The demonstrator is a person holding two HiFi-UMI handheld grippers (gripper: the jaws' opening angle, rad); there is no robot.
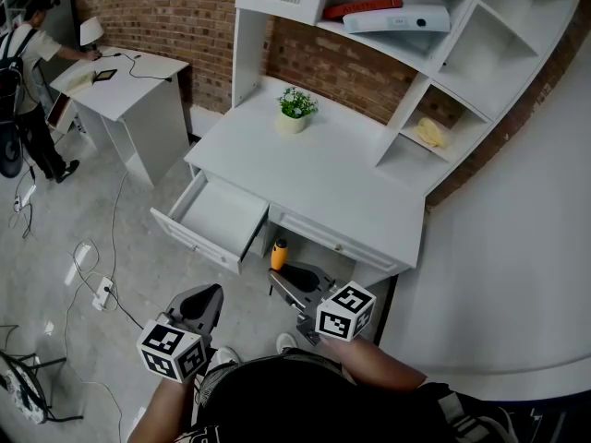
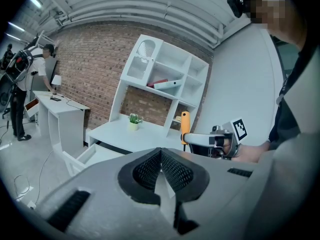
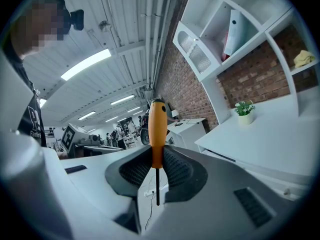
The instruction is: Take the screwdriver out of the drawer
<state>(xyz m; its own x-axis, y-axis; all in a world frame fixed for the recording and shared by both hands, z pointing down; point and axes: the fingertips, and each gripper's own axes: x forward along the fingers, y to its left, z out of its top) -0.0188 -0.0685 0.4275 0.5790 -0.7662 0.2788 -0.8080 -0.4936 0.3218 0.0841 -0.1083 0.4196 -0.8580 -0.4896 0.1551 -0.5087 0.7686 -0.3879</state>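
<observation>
The screwdriver [image 1: 278, 254] has an orange handle and a thin dark shaft. My right gripper [image 1: 284, 279] is shut on it, and it hangs in the air in front of the white desk [image 1: 323, 173], below the desk's front edge. In the right gripper view the orange handle [image 3: 157, 134] stands upright between the pads, shaft pointing down. The drawer [image 1: 218, 218] at the desk's left stands pulled out, and its inside looks bare. My left gripper [image 1: 211, 295] is shut on nothing, low and left of the right one. The left gripper view shows the screwdriver [image 2: 185, 126] held out ahead.
A small potted plant [image 1: 295, 111] stands on the desk top. The hutch shelves hold a red and a white item [image 1: 397, 17] and a yellow cloth [image 1: 429, 134]. A second white desk [image 1: 129, 81] with a person [image 1: 28, 81] is at far left. Cables and a power strip [image 1: 102, 292] lie on the floor.
</observation>
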